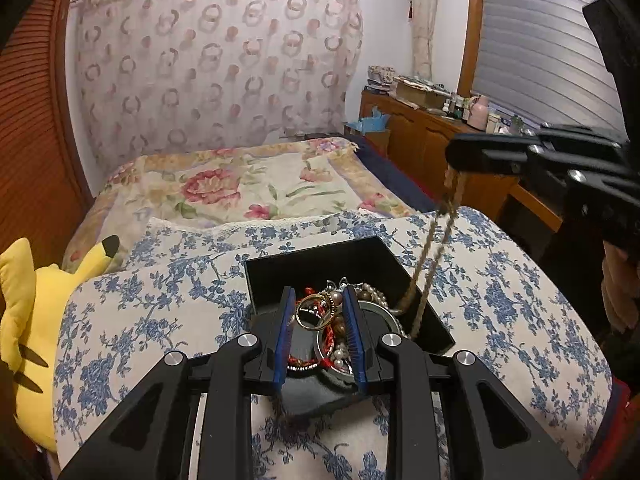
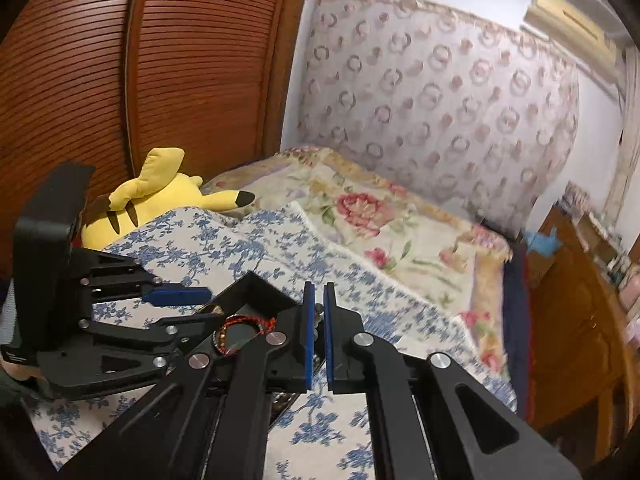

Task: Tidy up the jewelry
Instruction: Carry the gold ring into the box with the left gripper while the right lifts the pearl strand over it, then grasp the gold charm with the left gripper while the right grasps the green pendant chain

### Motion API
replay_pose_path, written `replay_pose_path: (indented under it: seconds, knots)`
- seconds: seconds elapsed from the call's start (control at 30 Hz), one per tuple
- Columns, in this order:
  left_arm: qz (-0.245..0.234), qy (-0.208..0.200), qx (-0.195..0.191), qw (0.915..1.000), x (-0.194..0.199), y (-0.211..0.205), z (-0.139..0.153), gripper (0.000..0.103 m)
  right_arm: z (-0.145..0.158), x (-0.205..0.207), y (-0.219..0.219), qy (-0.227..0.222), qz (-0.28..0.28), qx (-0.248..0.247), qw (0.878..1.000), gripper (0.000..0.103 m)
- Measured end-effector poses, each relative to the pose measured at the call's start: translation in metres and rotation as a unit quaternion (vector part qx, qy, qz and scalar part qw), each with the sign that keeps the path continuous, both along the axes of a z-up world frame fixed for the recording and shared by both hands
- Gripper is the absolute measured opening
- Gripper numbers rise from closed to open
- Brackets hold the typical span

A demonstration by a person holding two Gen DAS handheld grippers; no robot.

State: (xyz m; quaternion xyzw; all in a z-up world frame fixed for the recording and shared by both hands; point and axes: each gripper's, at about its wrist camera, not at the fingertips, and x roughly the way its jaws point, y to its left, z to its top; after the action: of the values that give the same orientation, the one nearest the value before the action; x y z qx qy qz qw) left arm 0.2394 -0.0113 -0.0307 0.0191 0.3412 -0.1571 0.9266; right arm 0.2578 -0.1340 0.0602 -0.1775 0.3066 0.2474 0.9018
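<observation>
A black open box (image 1: pixel 352 256) full of tangled jewelry sits on a blue-flowered cloth (image 1: pixel 152 312). My left gripper (image 1: pixel 318 300) is down in the box, its blue pads closed on a gold ring (image 1: pixel 314 312) among pearls and red cord. My right gripper (image 1: pixel 454 156) is raised at the right, shut on a brown beaded chain (image 1: pixel 430 256) that hangs down into the box. In the right wrist view my right gripper (image 2: pixel 319 296) pinches the chain's beads (image 2: pixel 318 312) between nearly closed pads; the box (image 2: pixel 256 292) and left gripper (image 2: pixel 176 296) lie to the left.
A yellow Pikachu plush (image 1: pixel 28 320) lies at the left edge of the bed, also in the right wrist view (image 2: pixel 160 196). A floral bedspread (image 1: pixel 240 188) lies beyond. A cluttered wooden dresser (image 1: pixel 424 120) stands at the right, a brown slatted wardrobe (image 2: pixel 120 80) at the left.
</observation>
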Motion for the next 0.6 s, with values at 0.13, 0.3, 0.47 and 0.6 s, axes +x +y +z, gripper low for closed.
replay_pose_path:
  seconds: [0.13,0.3,0.47,0.6]
  knots:
    - [0.001,0.009,0.000,1.0000,0.013,-0.003,-0.008,0.023,-0.013,0.002,-0.005,0.022,-0.005,0.017,1.000,0.008]
    - [0.006,0.015,0.000,0.9999,0.020,-0.004,-0.015,0.031,-0.018,-0.001,-0.017,0.036,-0.007,0.032,0.999,0.010]
    - [0.007,-0.002,-0.002,1.0000,0.009,-0.005,-0.009,0.058,-0.019,-0.019,-0.029,0.036,0.002,0.046,0.998,0.010]
    - [0.006,-0.019,0.014,0.9997,-0.010,-0.009,-0.004,0.075,-0.024,-0.045,-0.040,0.037,0.012,0.065,0.997,0.010]
